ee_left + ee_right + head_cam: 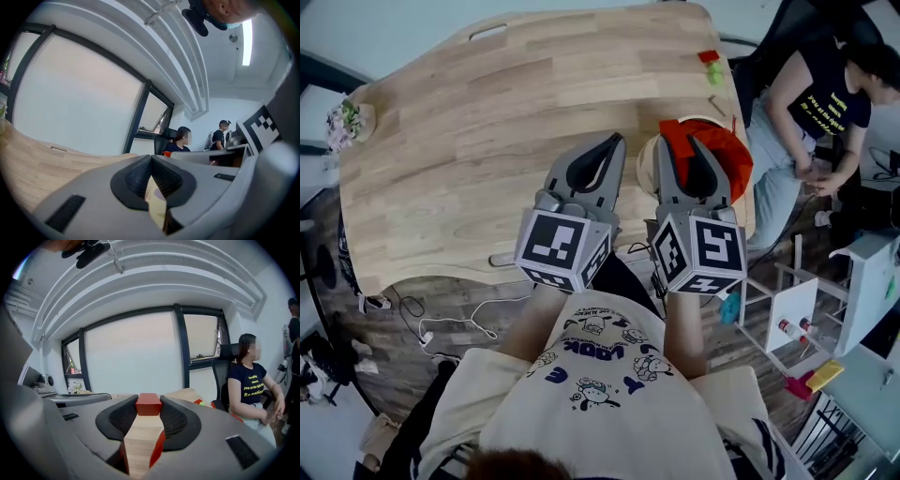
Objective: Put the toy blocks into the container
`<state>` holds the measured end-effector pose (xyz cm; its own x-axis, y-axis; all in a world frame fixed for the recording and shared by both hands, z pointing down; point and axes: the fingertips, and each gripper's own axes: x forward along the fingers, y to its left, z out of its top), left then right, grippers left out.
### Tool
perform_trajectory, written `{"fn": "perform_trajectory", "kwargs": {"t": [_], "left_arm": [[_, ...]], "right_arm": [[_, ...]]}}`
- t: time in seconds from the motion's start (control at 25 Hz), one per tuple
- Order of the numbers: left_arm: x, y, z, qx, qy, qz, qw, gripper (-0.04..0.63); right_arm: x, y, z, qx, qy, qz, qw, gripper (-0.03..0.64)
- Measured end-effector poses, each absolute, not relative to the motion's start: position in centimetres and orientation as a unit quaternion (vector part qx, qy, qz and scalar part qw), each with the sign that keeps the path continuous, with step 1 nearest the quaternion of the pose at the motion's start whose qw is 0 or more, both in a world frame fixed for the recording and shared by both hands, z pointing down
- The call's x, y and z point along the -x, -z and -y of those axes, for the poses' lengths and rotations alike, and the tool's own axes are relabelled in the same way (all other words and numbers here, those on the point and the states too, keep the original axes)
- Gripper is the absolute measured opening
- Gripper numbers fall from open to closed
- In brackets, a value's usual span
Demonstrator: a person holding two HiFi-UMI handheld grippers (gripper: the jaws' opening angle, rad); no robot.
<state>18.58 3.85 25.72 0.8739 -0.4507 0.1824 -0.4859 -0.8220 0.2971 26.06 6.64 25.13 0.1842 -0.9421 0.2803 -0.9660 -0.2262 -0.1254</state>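
My right gripper [148,412] is shut on a red block [148,404] with a bare wooden side [140,441], which fills the gap between the pads. In the head view this gripper [688,152] hangs over a round red container [733,155] at the table's right edge. Beside it, my left gripper [609,150] is over the wooden table [469,141]. Its jaws meet at the tips in the left gripper view [151,160], and I make out no block between them. A red block [709,56] and a green block [714,73] lie at the far right corner.
A small flower pot [349,120] stands at the table's left edge. A seated person [825,98] is close to the right of the table, and a white rack [792,309] stands on the floor at the right. Cables [441,323] trail under the front edge.
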Motion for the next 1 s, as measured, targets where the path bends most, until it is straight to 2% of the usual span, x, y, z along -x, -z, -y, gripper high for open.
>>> {"fn": "perform_trajectory", "kwargs": {"t": [1.0], "left_arm": [[-28.1, -25.5, -9.9, -0.971, -0.067, 0.170, 0.153, 0.031]], "right_arm": [[-35.8, -26.9, -14.9, -0.817, -0.173, 0.548, 0.045, 0.163]]}}
